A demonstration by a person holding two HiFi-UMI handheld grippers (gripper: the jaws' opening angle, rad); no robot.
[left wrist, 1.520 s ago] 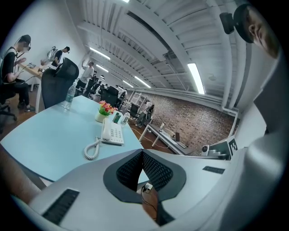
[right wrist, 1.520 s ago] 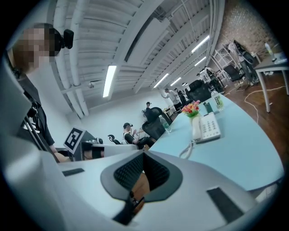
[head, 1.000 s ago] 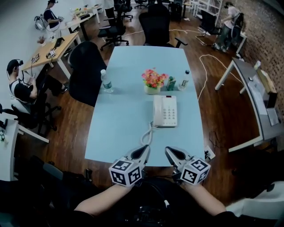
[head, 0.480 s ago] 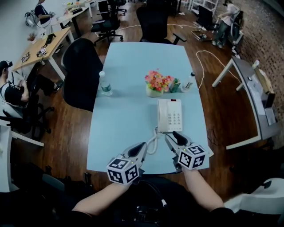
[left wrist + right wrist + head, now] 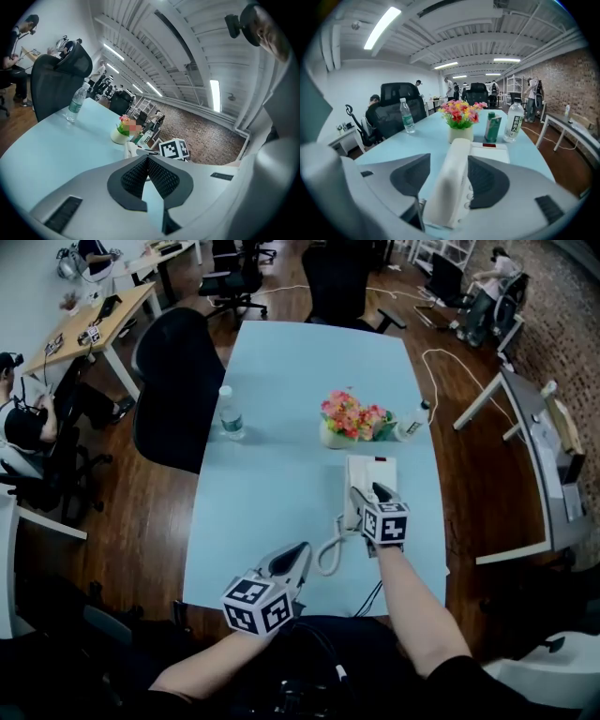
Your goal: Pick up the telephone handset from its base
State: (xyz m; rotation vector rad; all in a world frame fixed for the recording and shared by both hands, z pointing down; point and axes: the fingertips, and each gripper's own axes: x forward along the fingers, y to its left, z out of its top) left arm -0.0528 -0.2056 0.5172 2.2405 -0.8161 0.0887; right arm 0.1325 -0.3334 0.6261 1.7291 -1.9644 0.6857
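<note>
Head view: I'm reaching the right gripper (image 5: 369,493) over the near end of the phone base (image 5: 382,471), which is lying on the blue table (image 5: 272,427) near the flowers (image 5: 352,418). The handset (image 5: 352,472) is sitting in its cradle on the base's left side, w/ the cord (image 5: 330,549) looping toward me. The left gripper (image 5: 296,554) is hanging back at the table's near edge, well apart from the phone.

Left gripper view: the tongs are pressed together, nothing btwn them.

Right gripper view: the tongs are spreading and straddling the handset lengthwise. The pads (image 5: 487,180) aren't pinching it yet.

Progress, as I'm judging it: approach is about done. Closing on the handset and lifting it off are both left.
</note>
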